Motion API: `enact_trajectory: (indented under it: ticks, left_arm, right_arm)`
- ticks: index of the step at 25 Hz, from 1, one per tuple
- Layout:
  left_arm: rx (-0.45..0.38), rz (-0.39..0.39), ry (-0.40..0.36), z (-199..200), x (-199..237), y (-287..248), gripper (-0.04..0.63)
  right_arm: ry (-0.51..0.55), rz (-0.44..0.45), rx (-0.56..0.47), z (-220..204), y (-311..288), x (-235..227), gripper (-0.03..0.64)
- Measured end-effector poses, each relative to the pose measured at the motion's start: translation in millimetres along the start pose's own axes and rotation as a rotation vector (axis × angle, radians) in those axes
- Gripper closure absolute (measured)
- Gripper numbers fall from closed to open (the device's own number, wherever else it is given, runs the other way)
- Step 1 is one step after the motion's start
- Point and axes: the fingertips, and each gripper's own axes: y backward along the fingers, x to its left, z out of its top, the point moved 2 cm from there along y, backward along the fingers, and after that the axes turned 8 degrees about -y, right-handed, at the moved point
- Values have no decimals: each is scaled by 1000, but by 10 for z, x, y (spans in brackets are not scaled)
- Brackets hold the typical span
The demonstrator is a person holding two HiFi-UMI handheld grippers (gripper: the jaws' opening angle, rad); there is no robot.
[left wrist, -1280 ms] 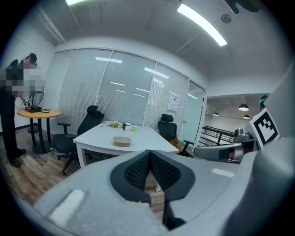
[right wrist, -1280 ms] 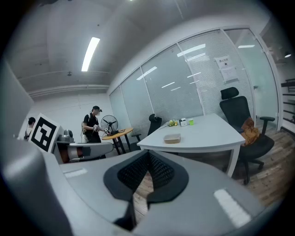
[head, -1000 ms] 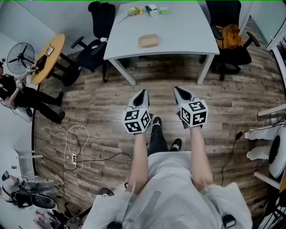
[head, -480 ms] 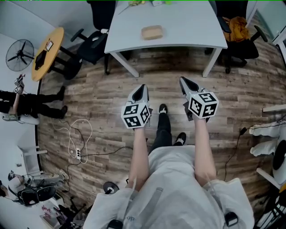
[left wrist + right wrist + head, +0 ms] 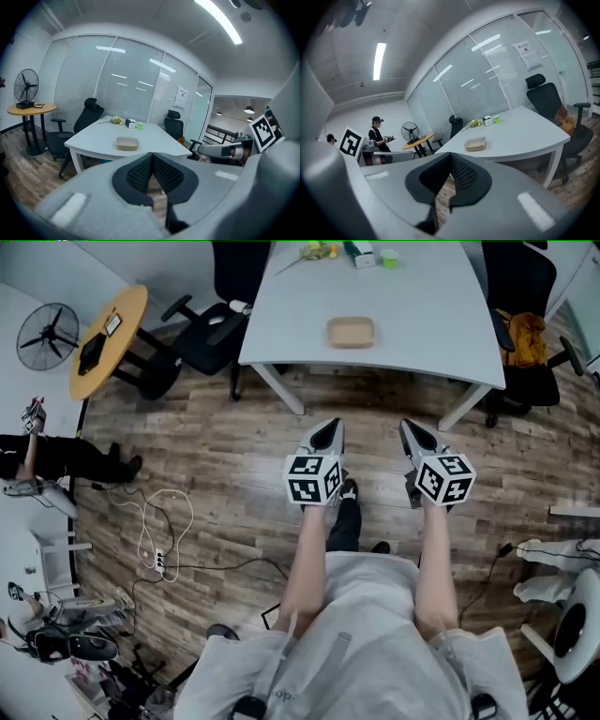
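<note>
I hold both grippers out over a wooden floor, pointed at a white table [image 5: 422, 306] a step ahead. My left gripper [image 5: 327, 429] is shut with nothing between its jaws; in its own view the black pads [image 5: 140, 174] meet at the tip. My right gripper [image 5: 411, 427] is likewise shut and holds nothing, its pads [image 5: 461, 174] closed together. A shallow tan tray [image 5: 352, 332] lies near the table's front edge, also seen as the tray [image 5: 127, 143] and the tray [image 5: 476, 144]. A white box [image 5: 361, 253] and a green cup [image 5: 389, 257] stand at the far end.
Black office chairs [image 5: 220, 329] stand at the table's left and right; the right chair [image 5: 525, 343] carries an orange bag. A round wooden table [image 5: 108, 338] and a fan [image 5: 47, 336] are at far left, with a person [image 5: 47, 460] nearby. Cables [image 5: 155, 531] lie on the floor.
I have stepped closer to the white table, which looks larger in both gripper views. Both grippers drifted right in the head view and stayed shut. The person has left the left gripper view.
</note>
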Motion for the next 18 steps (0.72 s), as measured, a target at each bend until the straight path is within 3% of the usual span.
enact_trajectory:
  ticks: [4,13,18]
  left_arm:
    - [-21,-57,29,256,246,-281,592]
    - [-37,-57,9,605,864,-827,592]
    - [-49,-102,24,764,1131,-1053,592]
  right_arm:
    - [21,-3,14,190,-404,-27,614]
    - [31,-49,6,504,-1094,-164,614]
    - [31,-74,-1,623,-1412,-226,614]
